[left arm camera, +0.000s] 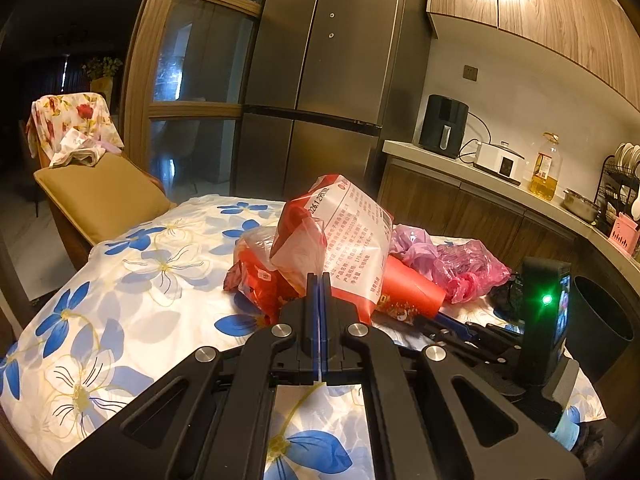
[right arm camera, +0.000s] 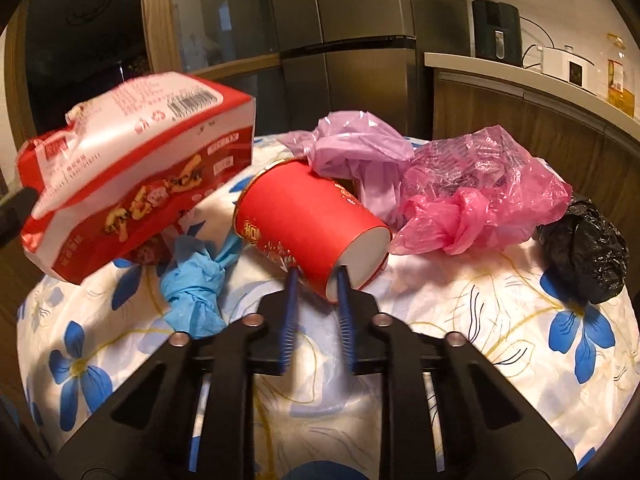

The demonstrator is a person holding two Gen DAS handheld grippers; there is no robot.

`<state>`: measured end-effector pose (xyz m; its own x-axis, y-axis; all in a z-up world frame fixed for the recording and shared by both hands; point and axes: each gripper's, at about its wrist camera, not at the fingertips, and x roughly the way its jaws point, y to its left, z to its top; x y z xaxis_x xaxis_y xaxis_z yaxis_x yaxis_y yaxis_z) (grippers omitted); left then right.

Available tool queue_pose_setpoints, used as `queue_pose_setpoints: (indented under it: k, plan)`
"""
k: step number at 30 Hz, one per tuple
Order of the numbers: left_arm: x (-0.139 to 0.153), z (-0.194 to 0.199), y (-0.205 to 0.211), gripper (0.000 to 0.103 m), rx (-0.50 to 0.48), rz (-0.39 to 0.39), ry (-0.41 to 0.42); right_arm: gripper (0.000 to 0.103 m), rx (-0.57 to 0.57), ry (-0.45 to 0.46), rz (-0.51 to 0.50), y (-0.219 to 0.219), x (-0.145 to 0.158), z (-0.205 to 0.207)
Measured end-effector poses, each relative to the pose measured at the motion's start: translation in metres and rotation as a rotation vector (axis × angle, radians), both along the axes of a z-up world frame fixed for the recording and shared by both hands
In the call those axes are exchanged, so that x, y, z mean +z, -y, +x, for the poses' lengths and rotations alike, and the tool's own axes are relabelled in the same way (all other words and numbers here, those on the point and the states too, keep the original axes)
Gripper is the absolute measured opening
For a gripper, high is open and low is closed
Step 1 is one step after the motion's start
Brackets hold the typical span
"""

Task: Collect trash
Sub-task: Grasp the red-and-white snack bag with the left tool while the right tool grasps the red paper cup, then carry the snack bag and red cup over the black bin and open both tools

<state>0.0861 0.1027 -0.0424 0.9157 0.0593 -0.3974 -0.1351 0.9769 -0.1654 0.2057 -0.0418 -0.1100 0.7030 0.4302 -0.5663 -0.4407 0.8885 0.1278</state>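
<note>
The red cup [right arm camera: 310, 220] lies on its side on the flowered cloth [right arm camera: 500, 320], near the middle of the table. Its base points at the right gripper [right arm camera: 316, 276]. The blue fingers [right arm camera: 343, 312] are pinched on the rim of the base, one inside and one outside. The cup looks like paper, so it is likely light and easy to crush. A soft pinch on the stiff bottom rim seems best.

The left gripper [left arm camera: 319, 280] is squeezed fully shut on the edge of a red and white bag [left arm camera: 344, 236], which hangs in the air. It looks thin and floppy.

A purple bag [right arm camera: 356, 148] touches the cup's far end. A pink bag [right arm camera: 480, 188] and a black bag [right arm camera: 584, 248] lie to the right, and a blue wad [right arm camera: 196, 292] to the left. A dark bin [left arm camera: 600, 320] stands beside the table.
</note>
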Motion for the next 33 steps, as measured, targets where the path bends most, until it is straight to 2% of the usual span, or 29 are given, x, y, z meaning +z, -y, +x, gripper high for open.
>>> queue_pose_setpoints:
  k: [5,13,18,33]
  plan:
    - [-0.001,0.0,0.0,0.0,0.0,-0.002,-0.004,0.005,0.023,0.01,0.011,0.001,0.003,-0.003]
    - [0.0,-0.004,0.002,0.0,-0.005,0.004,0.003,0.003,0.036,0.043,0.031,0.008,0.013,-0.02]
    - [0.004,-0.009,0.01,0.0,-0.022,0.018,0.014,0.002,0.032,0.071,0.054,0.02,0.023,-0.047]
    - [0.028,-0.035,0.062,0.0,-0.135,0.055,0.093,0.001,-0.045,0.191,0.132,0.09,0.074,-0.117]
